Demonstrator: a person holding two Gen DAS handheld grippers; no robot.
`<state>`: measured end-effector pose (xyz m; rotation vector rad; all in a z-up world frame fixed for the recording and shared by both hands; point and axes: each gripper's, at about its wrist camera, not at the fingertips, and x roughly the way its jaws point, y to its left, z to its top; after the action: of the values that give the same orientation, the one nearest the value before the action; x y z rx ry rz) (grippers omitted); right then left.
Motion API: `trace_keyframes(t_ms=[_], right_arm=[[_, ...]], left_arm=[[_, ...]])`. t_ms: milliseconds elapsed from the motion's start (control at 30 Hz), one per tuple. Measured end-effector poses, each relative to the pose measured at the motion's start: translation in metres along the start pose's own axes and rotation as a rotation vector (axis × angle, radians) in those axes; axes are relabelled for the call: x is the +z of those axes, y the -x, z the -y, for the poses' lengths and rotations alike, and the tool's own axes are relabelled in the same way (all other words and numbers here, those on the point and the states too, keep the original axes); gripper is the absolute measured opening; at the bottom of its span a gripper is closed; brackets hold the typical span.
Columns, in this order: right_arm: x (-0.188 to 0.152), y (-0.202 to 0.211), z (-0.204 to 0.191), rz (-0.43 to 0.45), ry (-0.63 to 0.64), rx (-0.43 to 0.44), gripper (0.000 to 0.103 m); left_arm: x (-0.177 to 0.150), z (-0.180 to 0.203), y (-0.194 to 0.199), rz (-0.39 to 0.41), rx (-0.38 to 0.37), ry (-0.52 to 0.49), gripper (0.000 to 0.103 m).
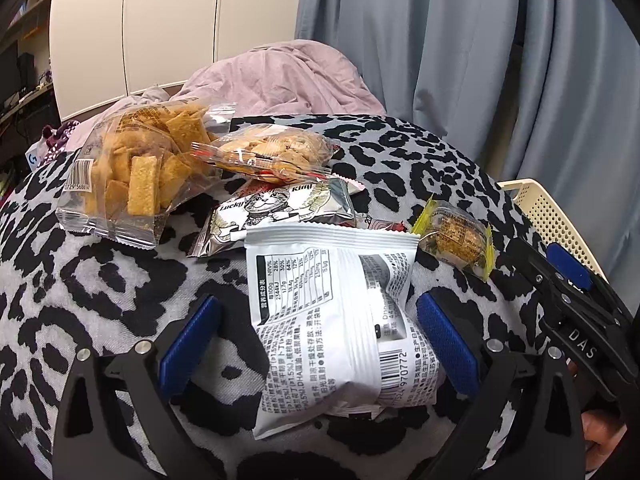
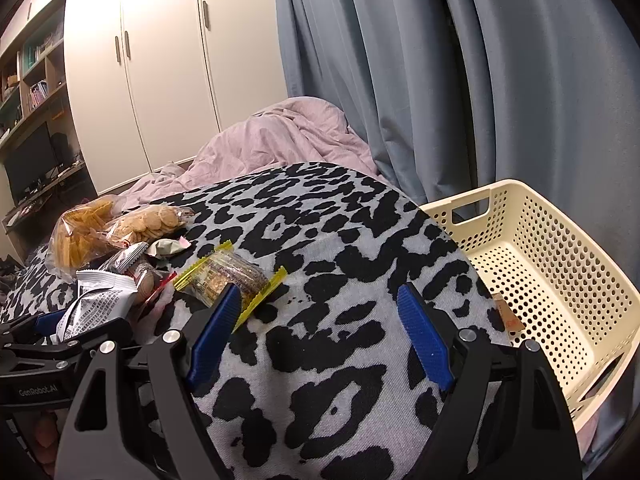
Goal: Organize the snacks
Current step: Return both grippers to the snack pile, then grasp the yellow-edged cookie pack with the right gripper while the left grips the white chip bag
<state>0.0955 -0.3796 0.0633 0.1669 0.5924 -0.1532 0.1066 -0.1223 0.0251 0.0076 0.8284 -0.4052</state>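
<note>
Several snack packs lie on a leopard-print blanket (image 1: pixel 80 300). My left gripper (image 1: pixel 316 320) is open, its blue pads either side of a white snack bag (image 1: pixel 332 320) lying printed side up. Beyond it lie a cat-print packet (image 1: pixel 276 208), a clear bag of orange crackers (image 1: pixel 132 176), a clear bag of biscuits (image 1: pixel 268 152) and a small yellow-edged pack (image 1: pixel 456 236). My right gripper (image 2: pixel 320 316) is open and empty over the blanket, with the yellow-edged pack (image 2: pixel 224 276) just beyond its left finger. A cream perforated basket (image 2: pixel 560 264) stands to its right.
A pink duvet (image 2: pixel 280 140) is bunched at the back of the bed. Grey-blue curtains (image 2: pixel 440 80) hang behind the basket. White wardrobe doors (image 2: pixel 160 60) and shelves stand at the left. The basket holds a small brown item (image 2: pixel 508 316).
</note>
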Motion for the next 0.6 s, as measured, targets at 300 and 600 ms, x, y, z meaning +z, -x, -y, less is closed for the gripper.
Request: trace_keyframes(t_ms=[300,600], right_arm=[[0.0001,-0.0001,0.0008,0.002,0.003,0.0,0.082],[0.0043,-0.0027,-0.0066,-0.005,0.05,0.032,0.082]], left_arm=[[-0.0019,-0.0003,0.0007,0.026,0.059,-0.04,0.075],[-0.0064,-0.0023,0.007,0.033,0.04,-0.049,0.072]])
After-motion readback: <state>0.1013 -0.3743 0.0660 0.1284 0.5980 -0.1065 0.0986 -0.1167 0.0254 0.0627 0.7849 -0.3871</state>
